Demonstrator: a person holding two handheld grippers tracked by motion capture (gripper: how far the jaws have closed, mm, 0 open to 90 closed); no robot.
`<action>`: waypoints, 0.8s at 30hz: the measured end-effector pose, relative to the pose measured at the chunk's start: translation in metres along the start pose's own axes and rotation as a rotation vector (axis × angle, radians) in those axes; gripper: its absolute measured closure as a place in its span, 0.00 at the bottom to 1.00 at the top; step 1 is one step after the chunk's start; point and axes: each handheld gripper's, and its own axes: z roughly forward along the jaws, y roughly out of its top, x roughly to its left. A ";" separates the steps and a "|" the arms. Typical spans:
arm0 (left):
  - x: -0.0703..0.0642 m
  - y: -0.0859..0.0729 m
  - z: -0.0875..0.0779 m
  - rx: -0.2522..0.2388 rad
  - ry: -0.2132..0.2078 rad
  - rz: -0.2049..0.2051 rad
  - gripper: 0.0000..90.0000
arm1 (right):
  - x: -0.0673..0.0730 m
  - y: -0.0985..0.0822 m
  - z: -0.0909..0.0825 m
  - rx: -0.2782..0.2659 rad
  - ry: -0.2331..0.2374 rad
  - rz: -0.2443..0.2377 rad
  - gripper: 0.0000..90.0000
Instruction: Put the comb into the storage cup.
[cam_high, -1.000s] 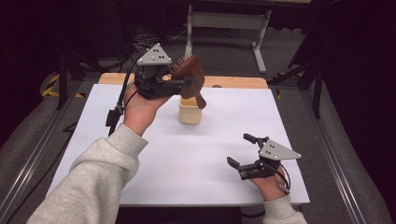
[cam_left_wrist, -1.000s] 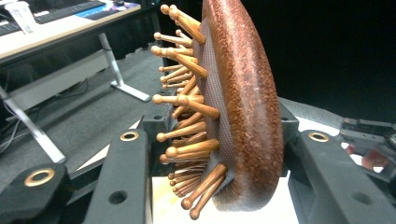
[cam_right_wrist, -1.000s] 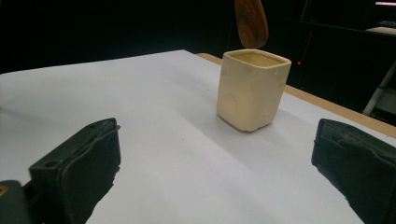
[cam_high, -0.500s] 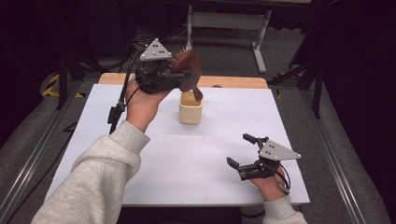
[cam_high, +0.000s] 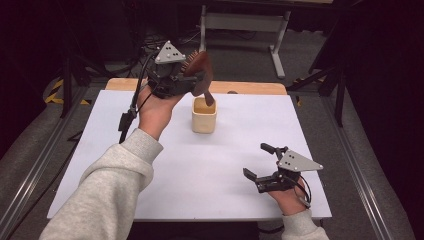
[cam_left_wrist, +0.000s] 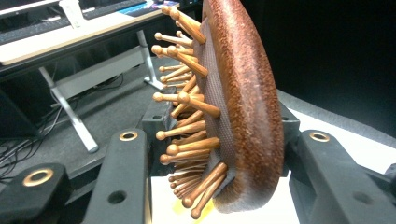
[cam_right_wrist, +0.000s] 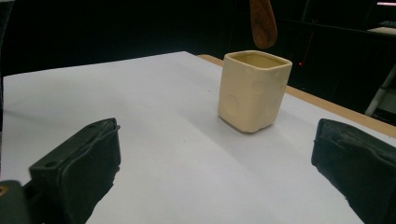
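A brown wooden hairbrush (cam_high: 199, 66) with wooden pins (cam_left_wrist: 187, 107) is clamped by its head in my left gripper (cam_high: 192, 80), which is shut on it; the jaws press both sides of the head (cam_left_wrist: 243, 102). Its handle (cam_high: 208, 96) points down over a cream square cup (cam_high: 204, 116) at the back middle of the white table (cam_high: 210, 165). In the right gripper view the handle tip (cam_right_wrist: 262, 21) hangs just above the cup's rim (cam_right_wrist: 252, 91). My right gripper (cam_high: 256, 160) rests near the front right, open with nothing between its fingers (cam_right_wrist: 79, 163), and faces the cup.
A wooden strip (cam_high: 250, 88) runs along the table's far edge. Beyond it stand a grey metal desk frame (cam_high: 240, 22) and cables on the floor. Metal rails (cam_high: 350, 150) flank both sides of the table.
My left hand has lifted the brush slightly up and back, so the handle tip now hangs above the cup's mouth. The right gripper has stayed where it was.
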 end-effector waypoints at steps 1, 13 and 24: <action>0.000 -0.001 0.001 0.001 0.005 0.001 0.63 | 0.000 0.000 0.000 0.000 0.000 0.000 0.02; 0.006 -0.013 0.015 0.028 0.022 -0.018 0.62 | -0.002 -0.002 0.000 0.005 0.003 0.009 0.02; 0.012 -0.028 0.029 0.041 0.020 -0.065 0.61 | -0.004 -0.003 -0.001 -0.002 0.001 0.015 0.02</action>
